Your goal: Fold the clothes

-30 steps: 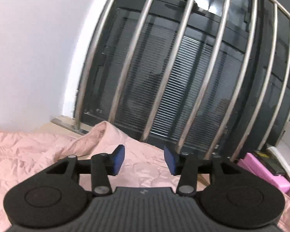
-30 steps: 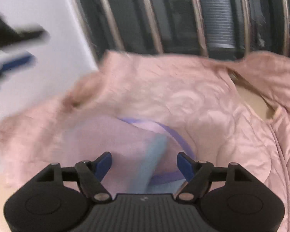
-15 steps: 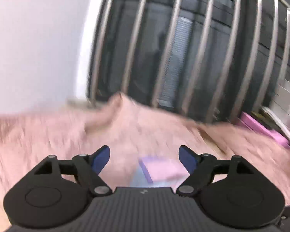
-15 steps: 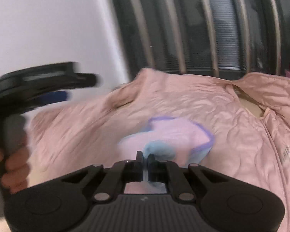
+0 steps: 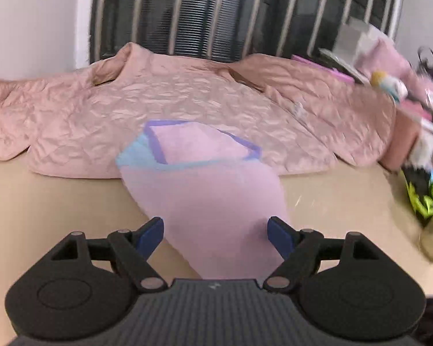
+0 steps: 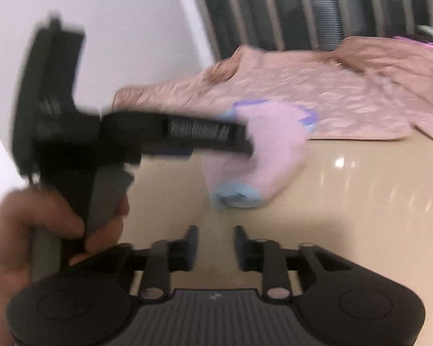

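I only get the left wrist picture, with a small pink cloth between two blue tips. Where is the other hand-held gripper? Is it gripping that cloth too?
Observer: No. In the right wrist view the right hand-held gripper is open with nothing between its tips. It is above the table, short of the pink cloth.
Visitor: What carries the tool I look through?
Observer: A bare hand grips the grey handle of the left hand-held gripper.
Visitor: How does the cloth end on my side?
Observer: In a bunched light blue band lying on the table.
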Tool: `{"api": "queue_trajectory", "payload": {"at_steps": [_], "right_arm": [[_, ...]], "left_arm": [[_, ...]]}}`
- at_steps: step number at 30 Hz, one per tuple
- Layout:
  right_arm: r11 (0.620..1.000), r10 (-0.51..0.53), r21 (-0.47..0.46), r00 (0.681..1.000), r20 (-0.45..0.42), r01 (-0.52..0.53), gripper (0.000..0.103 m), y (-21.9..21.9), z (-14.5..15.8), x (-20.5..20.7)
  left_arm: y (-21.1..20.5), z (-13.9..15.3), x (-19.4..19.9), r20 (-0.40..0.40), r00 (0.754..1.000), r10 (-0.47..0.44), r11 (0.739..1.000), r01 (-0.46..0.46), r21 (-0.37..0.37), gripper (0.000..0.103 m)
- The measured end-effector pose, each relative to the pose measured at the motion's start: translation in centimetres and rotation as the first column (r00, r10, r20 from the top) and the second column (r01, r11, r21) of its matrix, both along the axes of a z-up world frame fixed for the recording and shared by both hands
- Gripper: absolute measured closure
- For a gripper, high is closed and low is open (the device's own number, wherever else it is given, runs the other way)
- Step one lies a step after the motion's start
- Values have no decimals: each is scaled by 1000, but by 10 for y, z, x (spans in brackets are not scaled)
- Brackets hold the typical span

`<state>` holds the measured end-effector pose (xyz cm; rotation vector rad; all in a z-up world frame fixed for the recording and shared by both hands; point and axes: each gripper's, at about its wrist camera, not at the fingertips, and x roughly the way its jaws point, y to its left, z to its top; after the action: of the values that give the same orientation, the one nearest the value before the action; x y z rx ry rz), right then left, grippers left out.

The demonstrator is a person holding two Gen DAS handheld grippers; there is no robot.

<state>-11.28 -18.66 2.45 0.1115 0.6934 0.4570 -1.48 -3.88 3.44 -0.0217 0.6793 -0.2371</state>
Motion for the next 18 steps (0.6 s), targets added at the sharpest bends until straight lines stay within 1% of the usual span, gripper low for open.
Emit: {"api": "queue_trajectory", "payload": {"at_steps": [1,2,3,4,5,6,7,8,10,12,14,15,17,18], "right_arm": [[1000,-29,-3,1000,6,29,65,-7,3,-4],[998,-57,-9,998,10,57,64,-14,7,-6],[996,-84,-15,996,13,84,64,-21,10,-8],[993,-112,-20,994,17,112,64,-27,14,-10],[991,-131,-19,991,25,132,63,-34,15,-14],[989,-148,-15,988,35,148,62,-40,16,-18],[986,-164,-11,986,44,164,60,-46,17,-23],[984,-180,-6,982,53,181,56,-52,18,-28],[979,-206,0,977,61,206,55,-62,17,-35],[977,-215,5,976,43,215,54,-66,9,-36],[977,-213,30,977,12,213,54,-65,0,-29],[977,-207,50,978,-3,207,54,-62,-4,-24],[982,-161,94,987,-16,161,54,-49,-8,-14],[984,-134,116,991,-20,136,54,-41,-10,-8]], "left_arm": [[-8,-1,0,8,1000,-10,999,9,31,22],[-18,-4,3,15,1000,-14,997,13,82,25],[-28,-8,5,23,1000,-21,992,18,127,50],[-34,-11,5,31,999,-36,990,32,141,85],[-34,-13,4,30,998,-49,992,45,121,89],[-27,-11,0,33,998,-57,996,55,64,92],[-13,-8,-5,39,998,-57,998,58,-25,95],[0,-6,-11,43,998,-48,993,52,-106,96],[31,-7,-26,20,999,34,978,-29,-204,97],[61,-9,-43,-8,994,110,951,-107,-290,97],[81,-10,-68,-9,986,165,942,-160,-295,98],[86,-10,-79,-1,984,179,940,-171,-294,98],[98,-10,-103,30,977,209,931,-190,-312,97],[102,-11,-111,31,973,227,923,-205,-326,97]]}}
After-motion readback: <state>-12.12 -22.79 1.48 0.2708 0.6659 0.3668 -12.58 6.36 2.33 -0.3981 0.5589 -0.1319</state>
